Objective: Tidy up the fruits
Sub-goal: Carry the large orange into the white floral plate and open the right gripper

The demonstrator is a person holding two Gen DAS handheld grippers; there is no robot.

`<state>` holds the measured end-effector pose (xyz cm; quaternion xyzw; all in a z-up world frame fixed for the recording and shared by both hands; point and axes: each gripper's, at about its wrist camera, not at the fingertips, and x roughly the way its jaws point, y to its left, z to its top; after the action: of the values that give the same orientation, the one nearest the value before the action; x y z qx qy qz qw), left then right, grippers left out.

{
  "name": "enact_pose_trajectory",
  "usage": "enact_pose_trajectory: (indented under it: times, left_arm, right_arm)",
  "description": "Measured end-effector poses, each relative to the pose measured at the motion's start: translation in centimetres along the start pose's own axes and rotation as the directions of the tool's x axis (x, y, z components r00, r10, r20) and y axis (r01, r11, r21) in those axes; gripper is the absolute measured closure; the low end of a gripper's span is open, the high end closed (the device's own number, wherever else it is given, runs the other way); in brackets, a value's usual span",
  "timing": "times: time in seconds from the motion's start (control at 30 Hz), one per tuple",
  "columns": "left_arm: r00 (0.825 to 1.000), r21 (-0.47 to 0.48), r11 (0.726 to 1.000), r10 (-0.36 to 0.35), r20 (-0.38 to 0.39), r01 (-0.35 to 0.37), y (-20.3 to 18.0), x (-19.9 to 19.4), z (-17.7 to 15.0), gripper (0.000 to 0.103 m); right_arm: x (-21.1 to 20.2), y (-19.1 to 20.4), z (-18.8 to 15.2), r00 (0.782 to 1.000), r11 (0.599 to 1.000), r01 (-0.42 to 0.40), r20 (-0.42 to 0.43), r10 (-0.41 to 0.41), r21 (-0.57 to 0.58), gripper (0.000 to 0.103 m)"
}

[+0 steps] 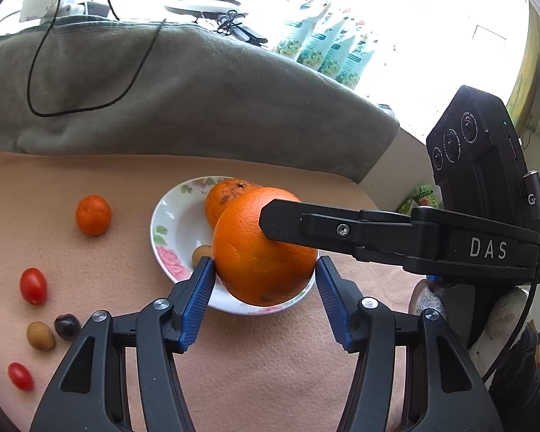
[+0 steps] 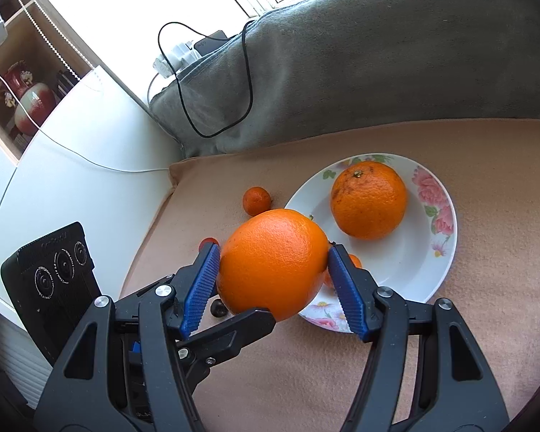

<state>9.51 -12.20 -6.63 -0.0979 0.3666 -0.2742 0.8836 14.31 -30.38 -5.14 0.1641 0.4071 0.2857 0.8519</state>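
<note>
Progress:
- Both tools grip one big orange [image 1: 255,277]. The left tool [image 1: 264,262] has its blue pads on two sides of it, and the right tool [image 2: 273,252] clamps it crosswise.
- It hangs in the air by the plate's [image 2: 406,262] rim, partly over it, not set down.
- In the plate: a second orange [image 2: 369,199] and a small tan fruit [image 1: 201,255] (longan, probably). Something small and orange shows behind the right tool's finger, too hidden to name.
- Loose on the cloth, left of the plate: a mandarin [image 1: 93,215], two cherry tomatoes [image 1: 33,285] [image 1: 19,376], another tan fruit [image 1: 40,334] and a dark fruit [image 1: 67,327] touching it.
- Judgement: under halfway. Two or three pieces are plated, one is on its way and five are waiting. The plate has room, though the small ones may roll.

Surface:
- Peach fleece cloth [image 1: 252,378], soft and slightly dimpled. I can't tell whether a desk or a bed lies under it.
- A grey throw [image 1: 198,100] is heaped along the back, with a black cable [image 1: 36,82] looped over it.

Room:
- Bright window behind, blown out.
- A ring light [image 1: 205,5] and floral packs [image 1: 327,50] sit past the throw.
- White cabinet at the side, with an open shelf holding a red vase [image 2: 28,104] (white charger lead trailing past it).
</note>
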Motion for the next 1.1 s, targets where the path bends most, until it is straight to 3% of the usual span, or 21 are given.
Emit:
enact_pose_trajectory:
  times: [0.6,1.1]
  left_arm:
    - [0.996,0.042,0.999,-0.013,-0.091,0.017,-3.2,6.1,1.5,0.046]
    - [0.993,0.052,0.999,0.001,-0.121,0.005,-3.1,7.5,1.6,0.046]
  right_arm:
    - [-1.6,-7.1,0.1,1.0,0.993,0.006,0.011,-0.007,0.116,0.037]
    - [-0.6,-8.3,0.2,0.999,0.988,0.034,-0.008,-0.034,0.152,0.037]
